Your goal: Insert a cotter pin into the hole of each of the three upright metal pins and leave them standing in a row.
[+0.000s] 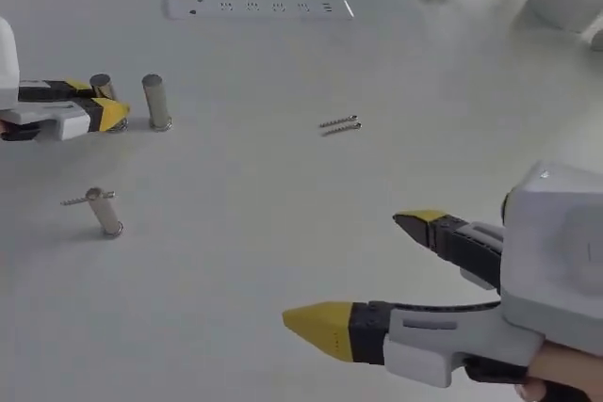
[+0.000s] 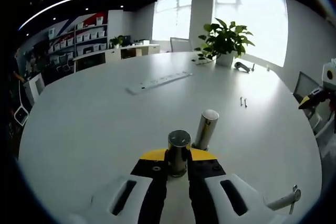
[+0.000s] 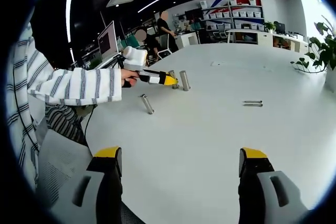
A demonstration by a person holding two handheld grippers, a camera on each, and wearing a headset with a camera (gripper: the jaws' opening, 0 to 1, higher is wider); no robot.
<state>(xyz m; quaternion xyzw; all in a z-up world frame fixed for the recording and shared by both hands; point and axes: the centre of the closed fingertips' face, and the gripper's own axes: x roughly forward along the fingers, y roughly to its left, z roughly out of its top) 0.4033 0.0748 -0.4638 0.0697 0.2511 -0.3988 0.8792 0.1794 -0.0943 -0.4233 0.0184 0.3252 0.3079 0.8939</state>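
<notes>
The marks on the white power strip [image 1: 259, 8] are too blurred to read. A white pot [image 2: 224, 59] at the table's far edge holds a leafy plant [image 2: 223, 35].

The left gripper [image 2: 178, 157] is clamped on one metal pin [image 2: 179, 139], which is upright, with a second pin [image 2: 206, 127] just beside it. The third pin [image 1: 105, 212] sits apart, nearer the person. It looks tilted and has a cotter pin [image 1: 77, 201] through its top.

Two loose cotter pins [image 1: 339, 124] lie side by side mid-table. The right gripper [image 1: 344, 270] hangs near them, jaws wide, holding nothing.
</notes>
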